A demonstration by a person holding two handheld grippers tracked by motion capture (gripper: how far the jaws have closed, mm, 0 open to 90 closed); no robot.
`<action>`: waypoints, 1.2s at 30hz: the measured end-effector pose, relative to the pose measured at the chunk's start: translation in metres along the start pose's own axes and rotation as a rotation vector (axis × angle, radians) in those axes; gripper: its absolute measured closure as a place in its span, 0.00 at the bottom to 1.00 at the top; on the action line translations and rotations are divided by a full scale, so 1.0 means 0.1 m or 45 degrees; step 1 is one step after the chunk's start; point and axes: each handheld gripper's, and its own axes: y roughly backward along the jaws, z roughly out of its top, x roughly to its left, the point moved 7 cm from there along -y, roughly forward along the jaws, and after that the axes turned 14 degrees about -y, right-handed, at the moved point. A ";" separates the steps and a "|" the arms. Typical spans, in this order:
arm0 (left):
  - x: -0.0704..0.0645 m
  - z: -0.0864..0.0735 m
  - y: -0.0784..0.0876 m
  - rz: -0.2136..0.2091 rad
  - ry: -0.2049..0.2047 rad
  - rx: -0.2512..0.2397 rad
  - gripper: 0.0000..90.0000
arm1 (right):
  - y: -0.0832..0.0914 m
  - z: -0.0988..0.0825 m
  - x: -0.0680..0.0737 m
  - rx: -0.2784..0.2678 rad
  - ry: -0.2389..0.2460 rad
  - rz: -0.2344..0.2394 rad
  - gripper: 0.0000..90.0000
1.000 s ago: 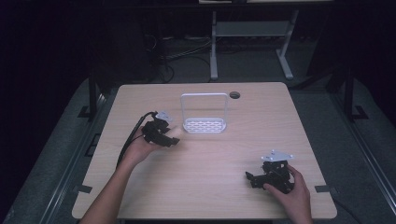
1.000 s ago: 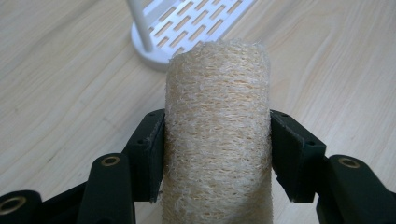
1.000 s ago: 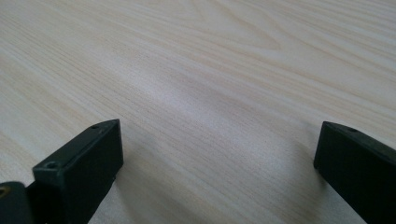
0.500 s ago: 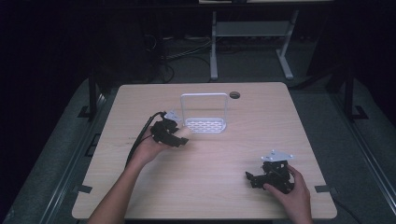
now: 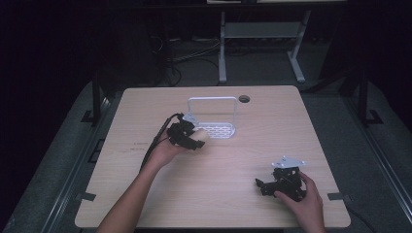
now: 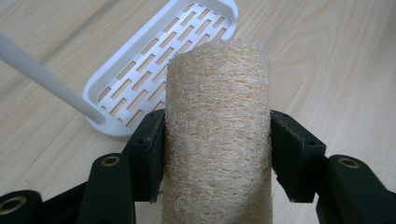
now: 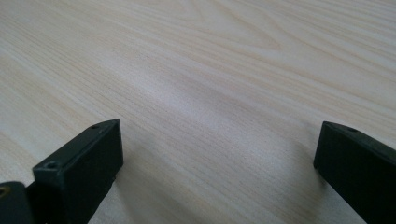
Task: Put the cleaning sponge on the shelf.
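A beige loofah roll (image 6: 217, 126) stands between the two black jaws of my left gripper (image 6: 217, 154), which is shut on it. In the high view the left gripper (image 5: 194, 141) holds the loofah (image 5: 203, 137) just left of the front of a white slotted rack (image 5: 216, 130) with a tall wire handle. That rack's slotted tray (image 6: 154, 65) lies just beyond the roll in the left gripper view. My right gripper (image 5: 266, 187) rests low over the table near the front right, and its jaws (image 7: 219, 163) stand wide apart over bare wood.
The light wooden table (image 5: 243, 160) has a round cable hole (image 5: 244, 98) at the back. A black cable (image 5: 155, 143) trails from the left gripper along the forearm. Dark floor and a white frame (image 5: 262, 29) lie beyond the far edge.
My left hand has carried the loofah rightward and a little forward, from left of the rack to its front left corner. The right hand has stayed put.
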 end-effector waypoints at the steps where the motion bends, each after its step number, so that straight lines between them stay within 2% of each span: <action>1: 0.01 0.02 -0.02 -0.001 0.002 -0.001 0.46 | 0.00 0.00 0.00 0.000 0.000 0.000 0.01; 21: 0.08 0.31 -0.30 0.017 -0.015 0.036 0.46 | 0.00 0.00 0.00 0.000 0.000 0.000 0.01; 36: 0.14 0.46 -0.49 0.046 -0.013 0.054 0.46 | 0.00 0.00 0.00 0.000 -0.002 0.002 0.01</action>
